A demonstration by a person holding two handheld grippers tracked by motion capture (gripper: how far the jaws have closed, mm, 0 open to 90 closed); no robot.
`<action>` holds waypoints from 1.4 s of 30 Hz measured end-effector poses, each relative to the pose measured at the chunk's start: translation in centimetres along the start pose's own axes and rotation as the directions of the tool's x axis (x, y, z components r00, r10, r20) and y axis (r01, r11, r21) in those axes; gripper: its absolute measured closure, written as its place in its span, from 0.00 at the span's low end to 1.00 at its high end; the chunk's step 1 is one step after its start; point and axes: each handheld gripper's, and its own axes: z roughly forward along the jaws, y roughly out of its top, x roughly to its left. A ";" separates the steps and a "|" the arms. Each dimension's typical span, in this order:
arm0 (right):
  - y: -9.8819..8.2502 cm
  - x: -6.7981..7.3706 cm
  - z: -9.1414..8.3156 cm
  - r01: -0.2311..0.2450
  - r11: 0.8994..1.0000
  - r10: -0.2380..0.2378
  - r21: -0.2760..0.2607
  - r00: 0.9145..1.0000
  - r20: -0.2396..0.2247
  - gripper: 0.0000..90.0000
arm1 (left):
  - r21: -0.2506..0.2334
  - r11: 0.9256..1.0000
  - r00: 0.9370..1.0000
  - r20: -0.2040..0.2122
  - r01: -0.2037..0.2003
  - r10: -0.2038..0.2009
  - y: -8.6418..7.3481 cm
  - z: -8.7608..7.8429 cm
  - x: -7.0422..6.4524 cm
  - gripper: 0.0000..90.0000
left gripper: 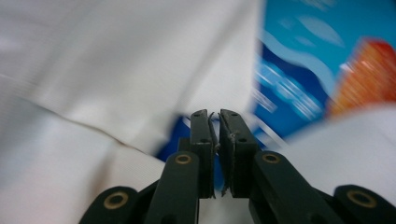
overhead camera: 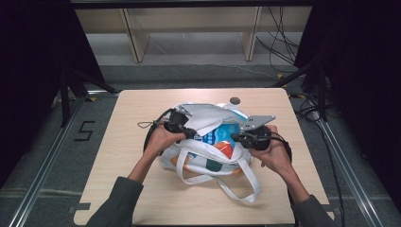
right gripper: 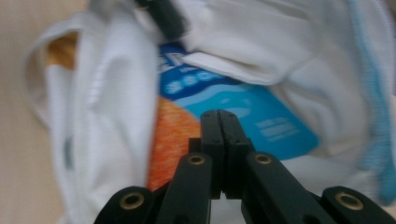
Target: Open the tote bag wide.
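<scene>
Operator: Where does your left gripper (overhead camera: 185, 128) sit?

Guide: At the 9 o'clock edge of the bag's (overhead camera: 203, 116) mouth. In the left gripper view your jaws are nearly together, with only a thin slit between the pads; whether cloth is nipped there cannot be told.

Operator: Where is the bag?

Guide: Mid-table (overhead camera: 142, 198), white, mouth open, straps (overhead camera: 239, 189) trailing toward 6 o'clock. A blue-and-orange packet (overhead camera: 221, 138) lies inside.

Operator: And your right gripper (overhead camera: 239, 138)?

Guide: At the 3 o'clock side of the mouth. The right gripper view shows your jaws pressed fully together, nothing between them, with the packet just beyond the tips.
</scene>
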 end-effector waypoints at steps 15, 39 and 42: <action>-1.9 -2.3 2.5 -0.079 0.984 0.060 0.156 0.990 0.126 1.00 | -0.085 0.995 0.998 0.030 -0.045 0.048 -3.8 -2.2 -2.3 0.90; -4.1 -6.2 0.8 -0.177 0.984 0.174 -0.005 0.964 0.199 1.00 | -0.260 0.924 0.952 -0.054 0.279 -0.303 -5.9 -3.4 7.1 0.95; -4.9 -6.2 1.7 -0.179 0.983 0.170 0.033 0.968 0.182 1.00 | -0.271 0.918 0.950 -0.036 0.290 -0.311 -6.3 -2.9 7.0 0.95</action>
